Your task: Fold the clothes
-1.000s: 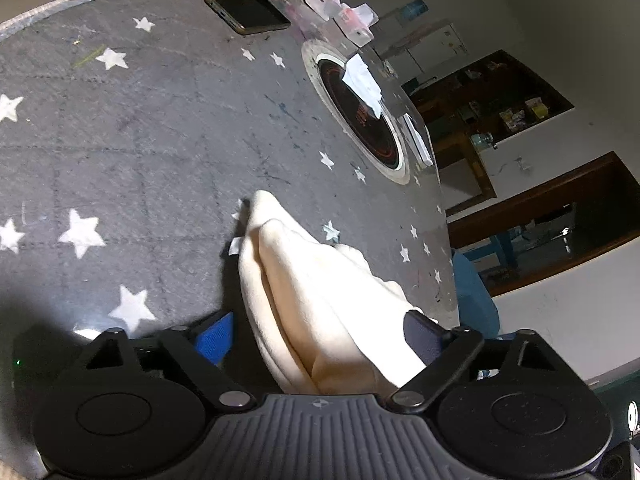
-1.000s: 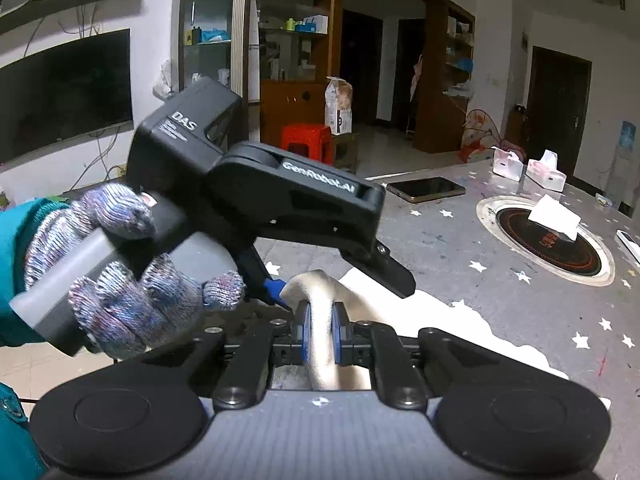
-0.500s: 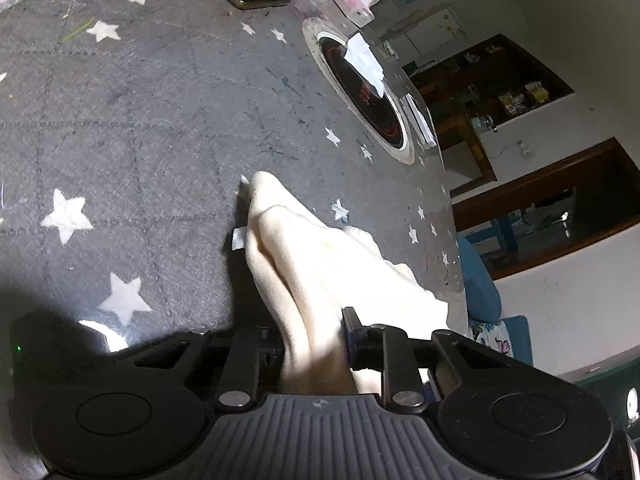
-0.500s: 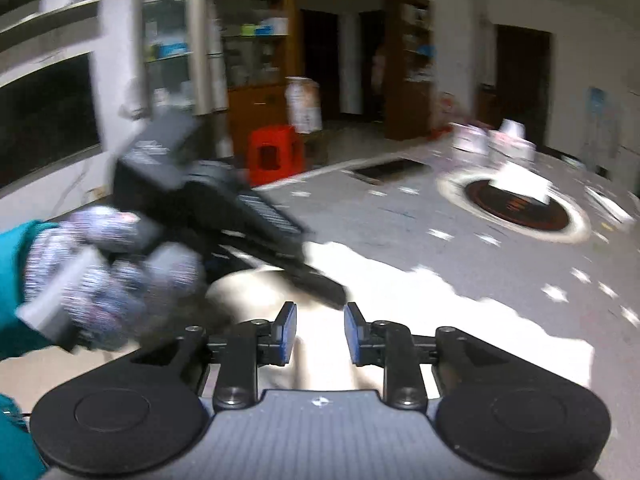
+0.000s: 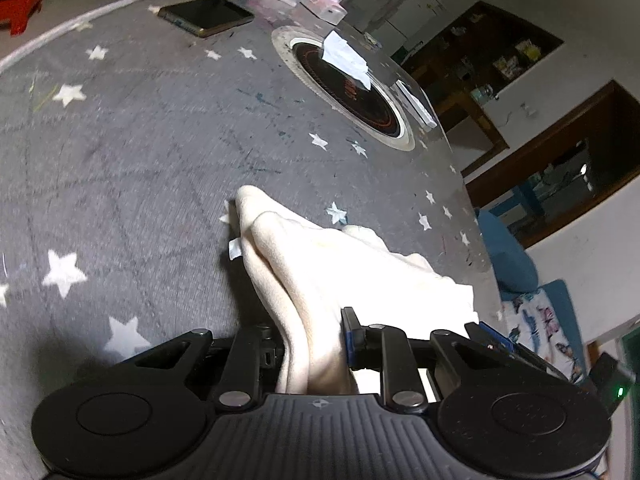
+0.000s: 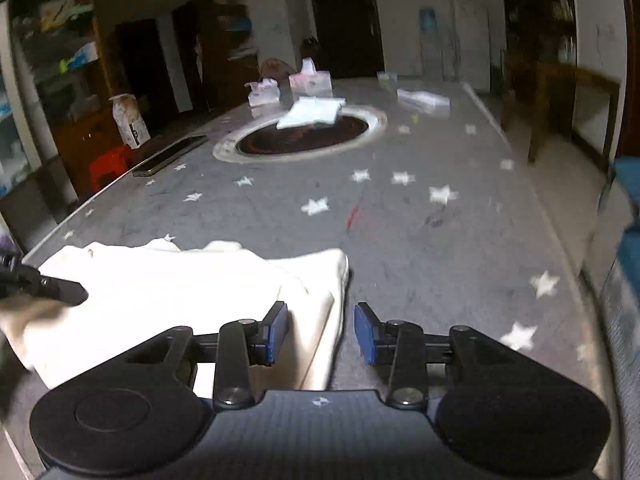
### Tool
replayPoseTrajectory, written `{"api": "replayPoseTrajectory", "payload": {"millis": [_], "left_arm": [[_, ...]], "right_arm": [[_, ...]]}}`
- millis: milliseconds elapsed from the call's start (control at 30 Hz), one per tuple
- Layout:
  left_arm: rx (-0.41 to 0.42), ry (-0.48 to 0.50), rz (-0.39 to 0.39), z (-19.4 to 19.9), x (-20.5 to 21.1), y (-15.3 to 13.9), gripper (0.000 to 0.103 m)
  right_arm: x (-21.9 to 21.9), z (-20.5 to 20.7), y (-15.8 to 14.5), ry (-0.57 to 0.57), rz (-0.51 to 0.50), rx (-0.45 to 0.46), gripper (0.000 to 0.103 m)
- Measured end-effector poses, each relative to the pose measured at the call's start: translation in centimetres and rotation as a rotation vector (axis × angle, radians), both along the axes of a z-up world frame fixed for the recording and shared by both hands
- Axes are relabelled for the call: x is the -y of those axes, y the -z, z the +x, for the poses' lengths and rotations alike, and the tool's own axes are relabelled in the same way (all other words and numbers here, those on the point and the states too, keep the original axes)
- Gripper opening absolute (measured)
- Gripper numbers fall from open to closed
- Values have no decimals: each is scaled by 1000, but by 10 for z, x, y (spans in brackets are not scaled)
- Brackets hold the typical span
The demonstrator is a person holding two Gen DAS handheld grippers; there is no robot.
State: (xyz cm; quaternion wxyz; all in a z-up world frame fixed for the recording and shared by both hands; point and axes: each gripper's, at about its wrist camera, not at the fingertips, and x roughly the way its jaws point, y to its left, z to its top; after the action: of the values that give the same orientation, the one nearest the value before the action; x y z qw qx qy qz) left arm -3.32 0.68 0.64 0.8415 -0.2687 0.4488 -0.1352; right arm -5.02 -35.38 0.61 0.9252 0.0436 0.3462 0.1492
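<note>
On the grey star-patterned table, the left gripper pinches a bunched fold of the cream garment, while the right gripper, its jaws just opening, apparently straddles the garment's blurred edge unclamped.

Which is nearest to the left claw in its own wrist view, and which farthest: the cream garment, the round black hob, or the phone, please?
1. Cream garment, clamped in the left claw.
2. Round black hob, farther up, right of centre.
3. Phone, near the far table edge.
</note>
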Motion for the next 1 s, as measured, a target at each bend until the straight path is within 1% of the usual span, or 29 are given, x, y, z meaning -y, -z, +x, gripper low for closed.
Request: {"api": "replayPoseTrajectory", "payload": {"millis": [67,100,133,200,233,333,467,667,800,1000], "left_arm": [[7,10,33,2,3,-2,23],[11,14,49,4,5,-4,23],[14,17,64,5,7,-5,23],[24,28,96,8,11,-8,23],[28,34,107,9,14,-10,22],[52,59,132,13,22,-20,22],[97,105,139,23,37,-36,18],[148,189,152,36,78,-54,18],[170,244,163,47,109,-61,18],[190,297,191,64,147,-63,18]], "right_arm": [[0,1,1,-8,22,1,36],[-1,2,1,-14,28,1,30],[-3,2,1,-19,36,2,21],[-5,1,2,-29,50,3,13],[-7,-1,0,-33,54,7,11],[-4,-11,-10,-30,63,44,10],[6,-23,-31,-16,72,117,10],[30,-34,-63,42,17,201,9],[50,-33,-77,97,-22,232,9],[71,-25,-86,153,-71,247,9]]}}
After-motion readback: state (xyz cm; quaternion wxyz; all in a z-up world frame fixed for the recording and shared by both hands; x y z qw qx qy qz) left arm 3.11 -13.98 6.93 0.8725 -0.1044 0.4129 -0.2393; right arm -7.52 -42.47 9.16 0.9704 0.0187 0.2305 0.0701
